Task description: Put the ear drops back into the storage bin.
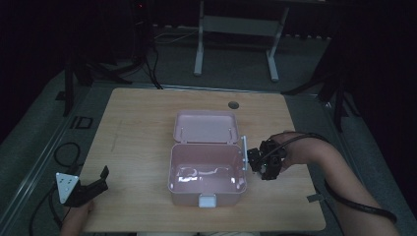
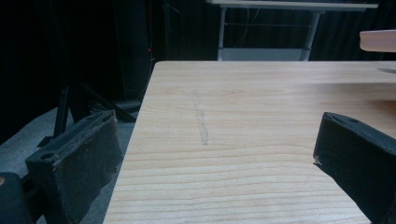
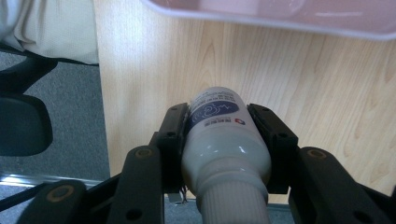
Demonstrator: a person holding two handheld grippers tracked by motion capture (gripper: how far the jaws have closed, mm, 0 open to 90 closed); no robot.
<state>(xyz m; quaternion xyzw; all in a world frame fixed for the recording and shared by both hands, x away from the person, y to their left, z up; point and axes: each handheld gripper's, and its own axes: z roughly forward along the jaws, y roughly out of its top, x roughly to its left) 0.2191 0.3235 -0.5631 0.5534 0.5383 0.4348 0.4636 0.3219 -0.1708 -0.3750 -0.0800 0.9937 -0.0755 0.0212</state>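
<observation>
Right gripper view: our right gripper point(image 3: 219, 135) clamps the white bottle point(image 3: 219, 140); left gripper point(image 2: 210, 154) gapes wide. Bottle's smooth, it may slip short of the pink box point(image 1: 206, 169).

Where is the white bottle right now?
The white bottle sits clamped between the right gripper's jaws, held above the table just right of the open pink box.

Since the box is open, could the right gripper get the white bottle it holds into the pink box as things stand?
Probably yes: the right gripper, shut on the white bottle, sits beside the pink box, whose lid is folded back.
</observation>
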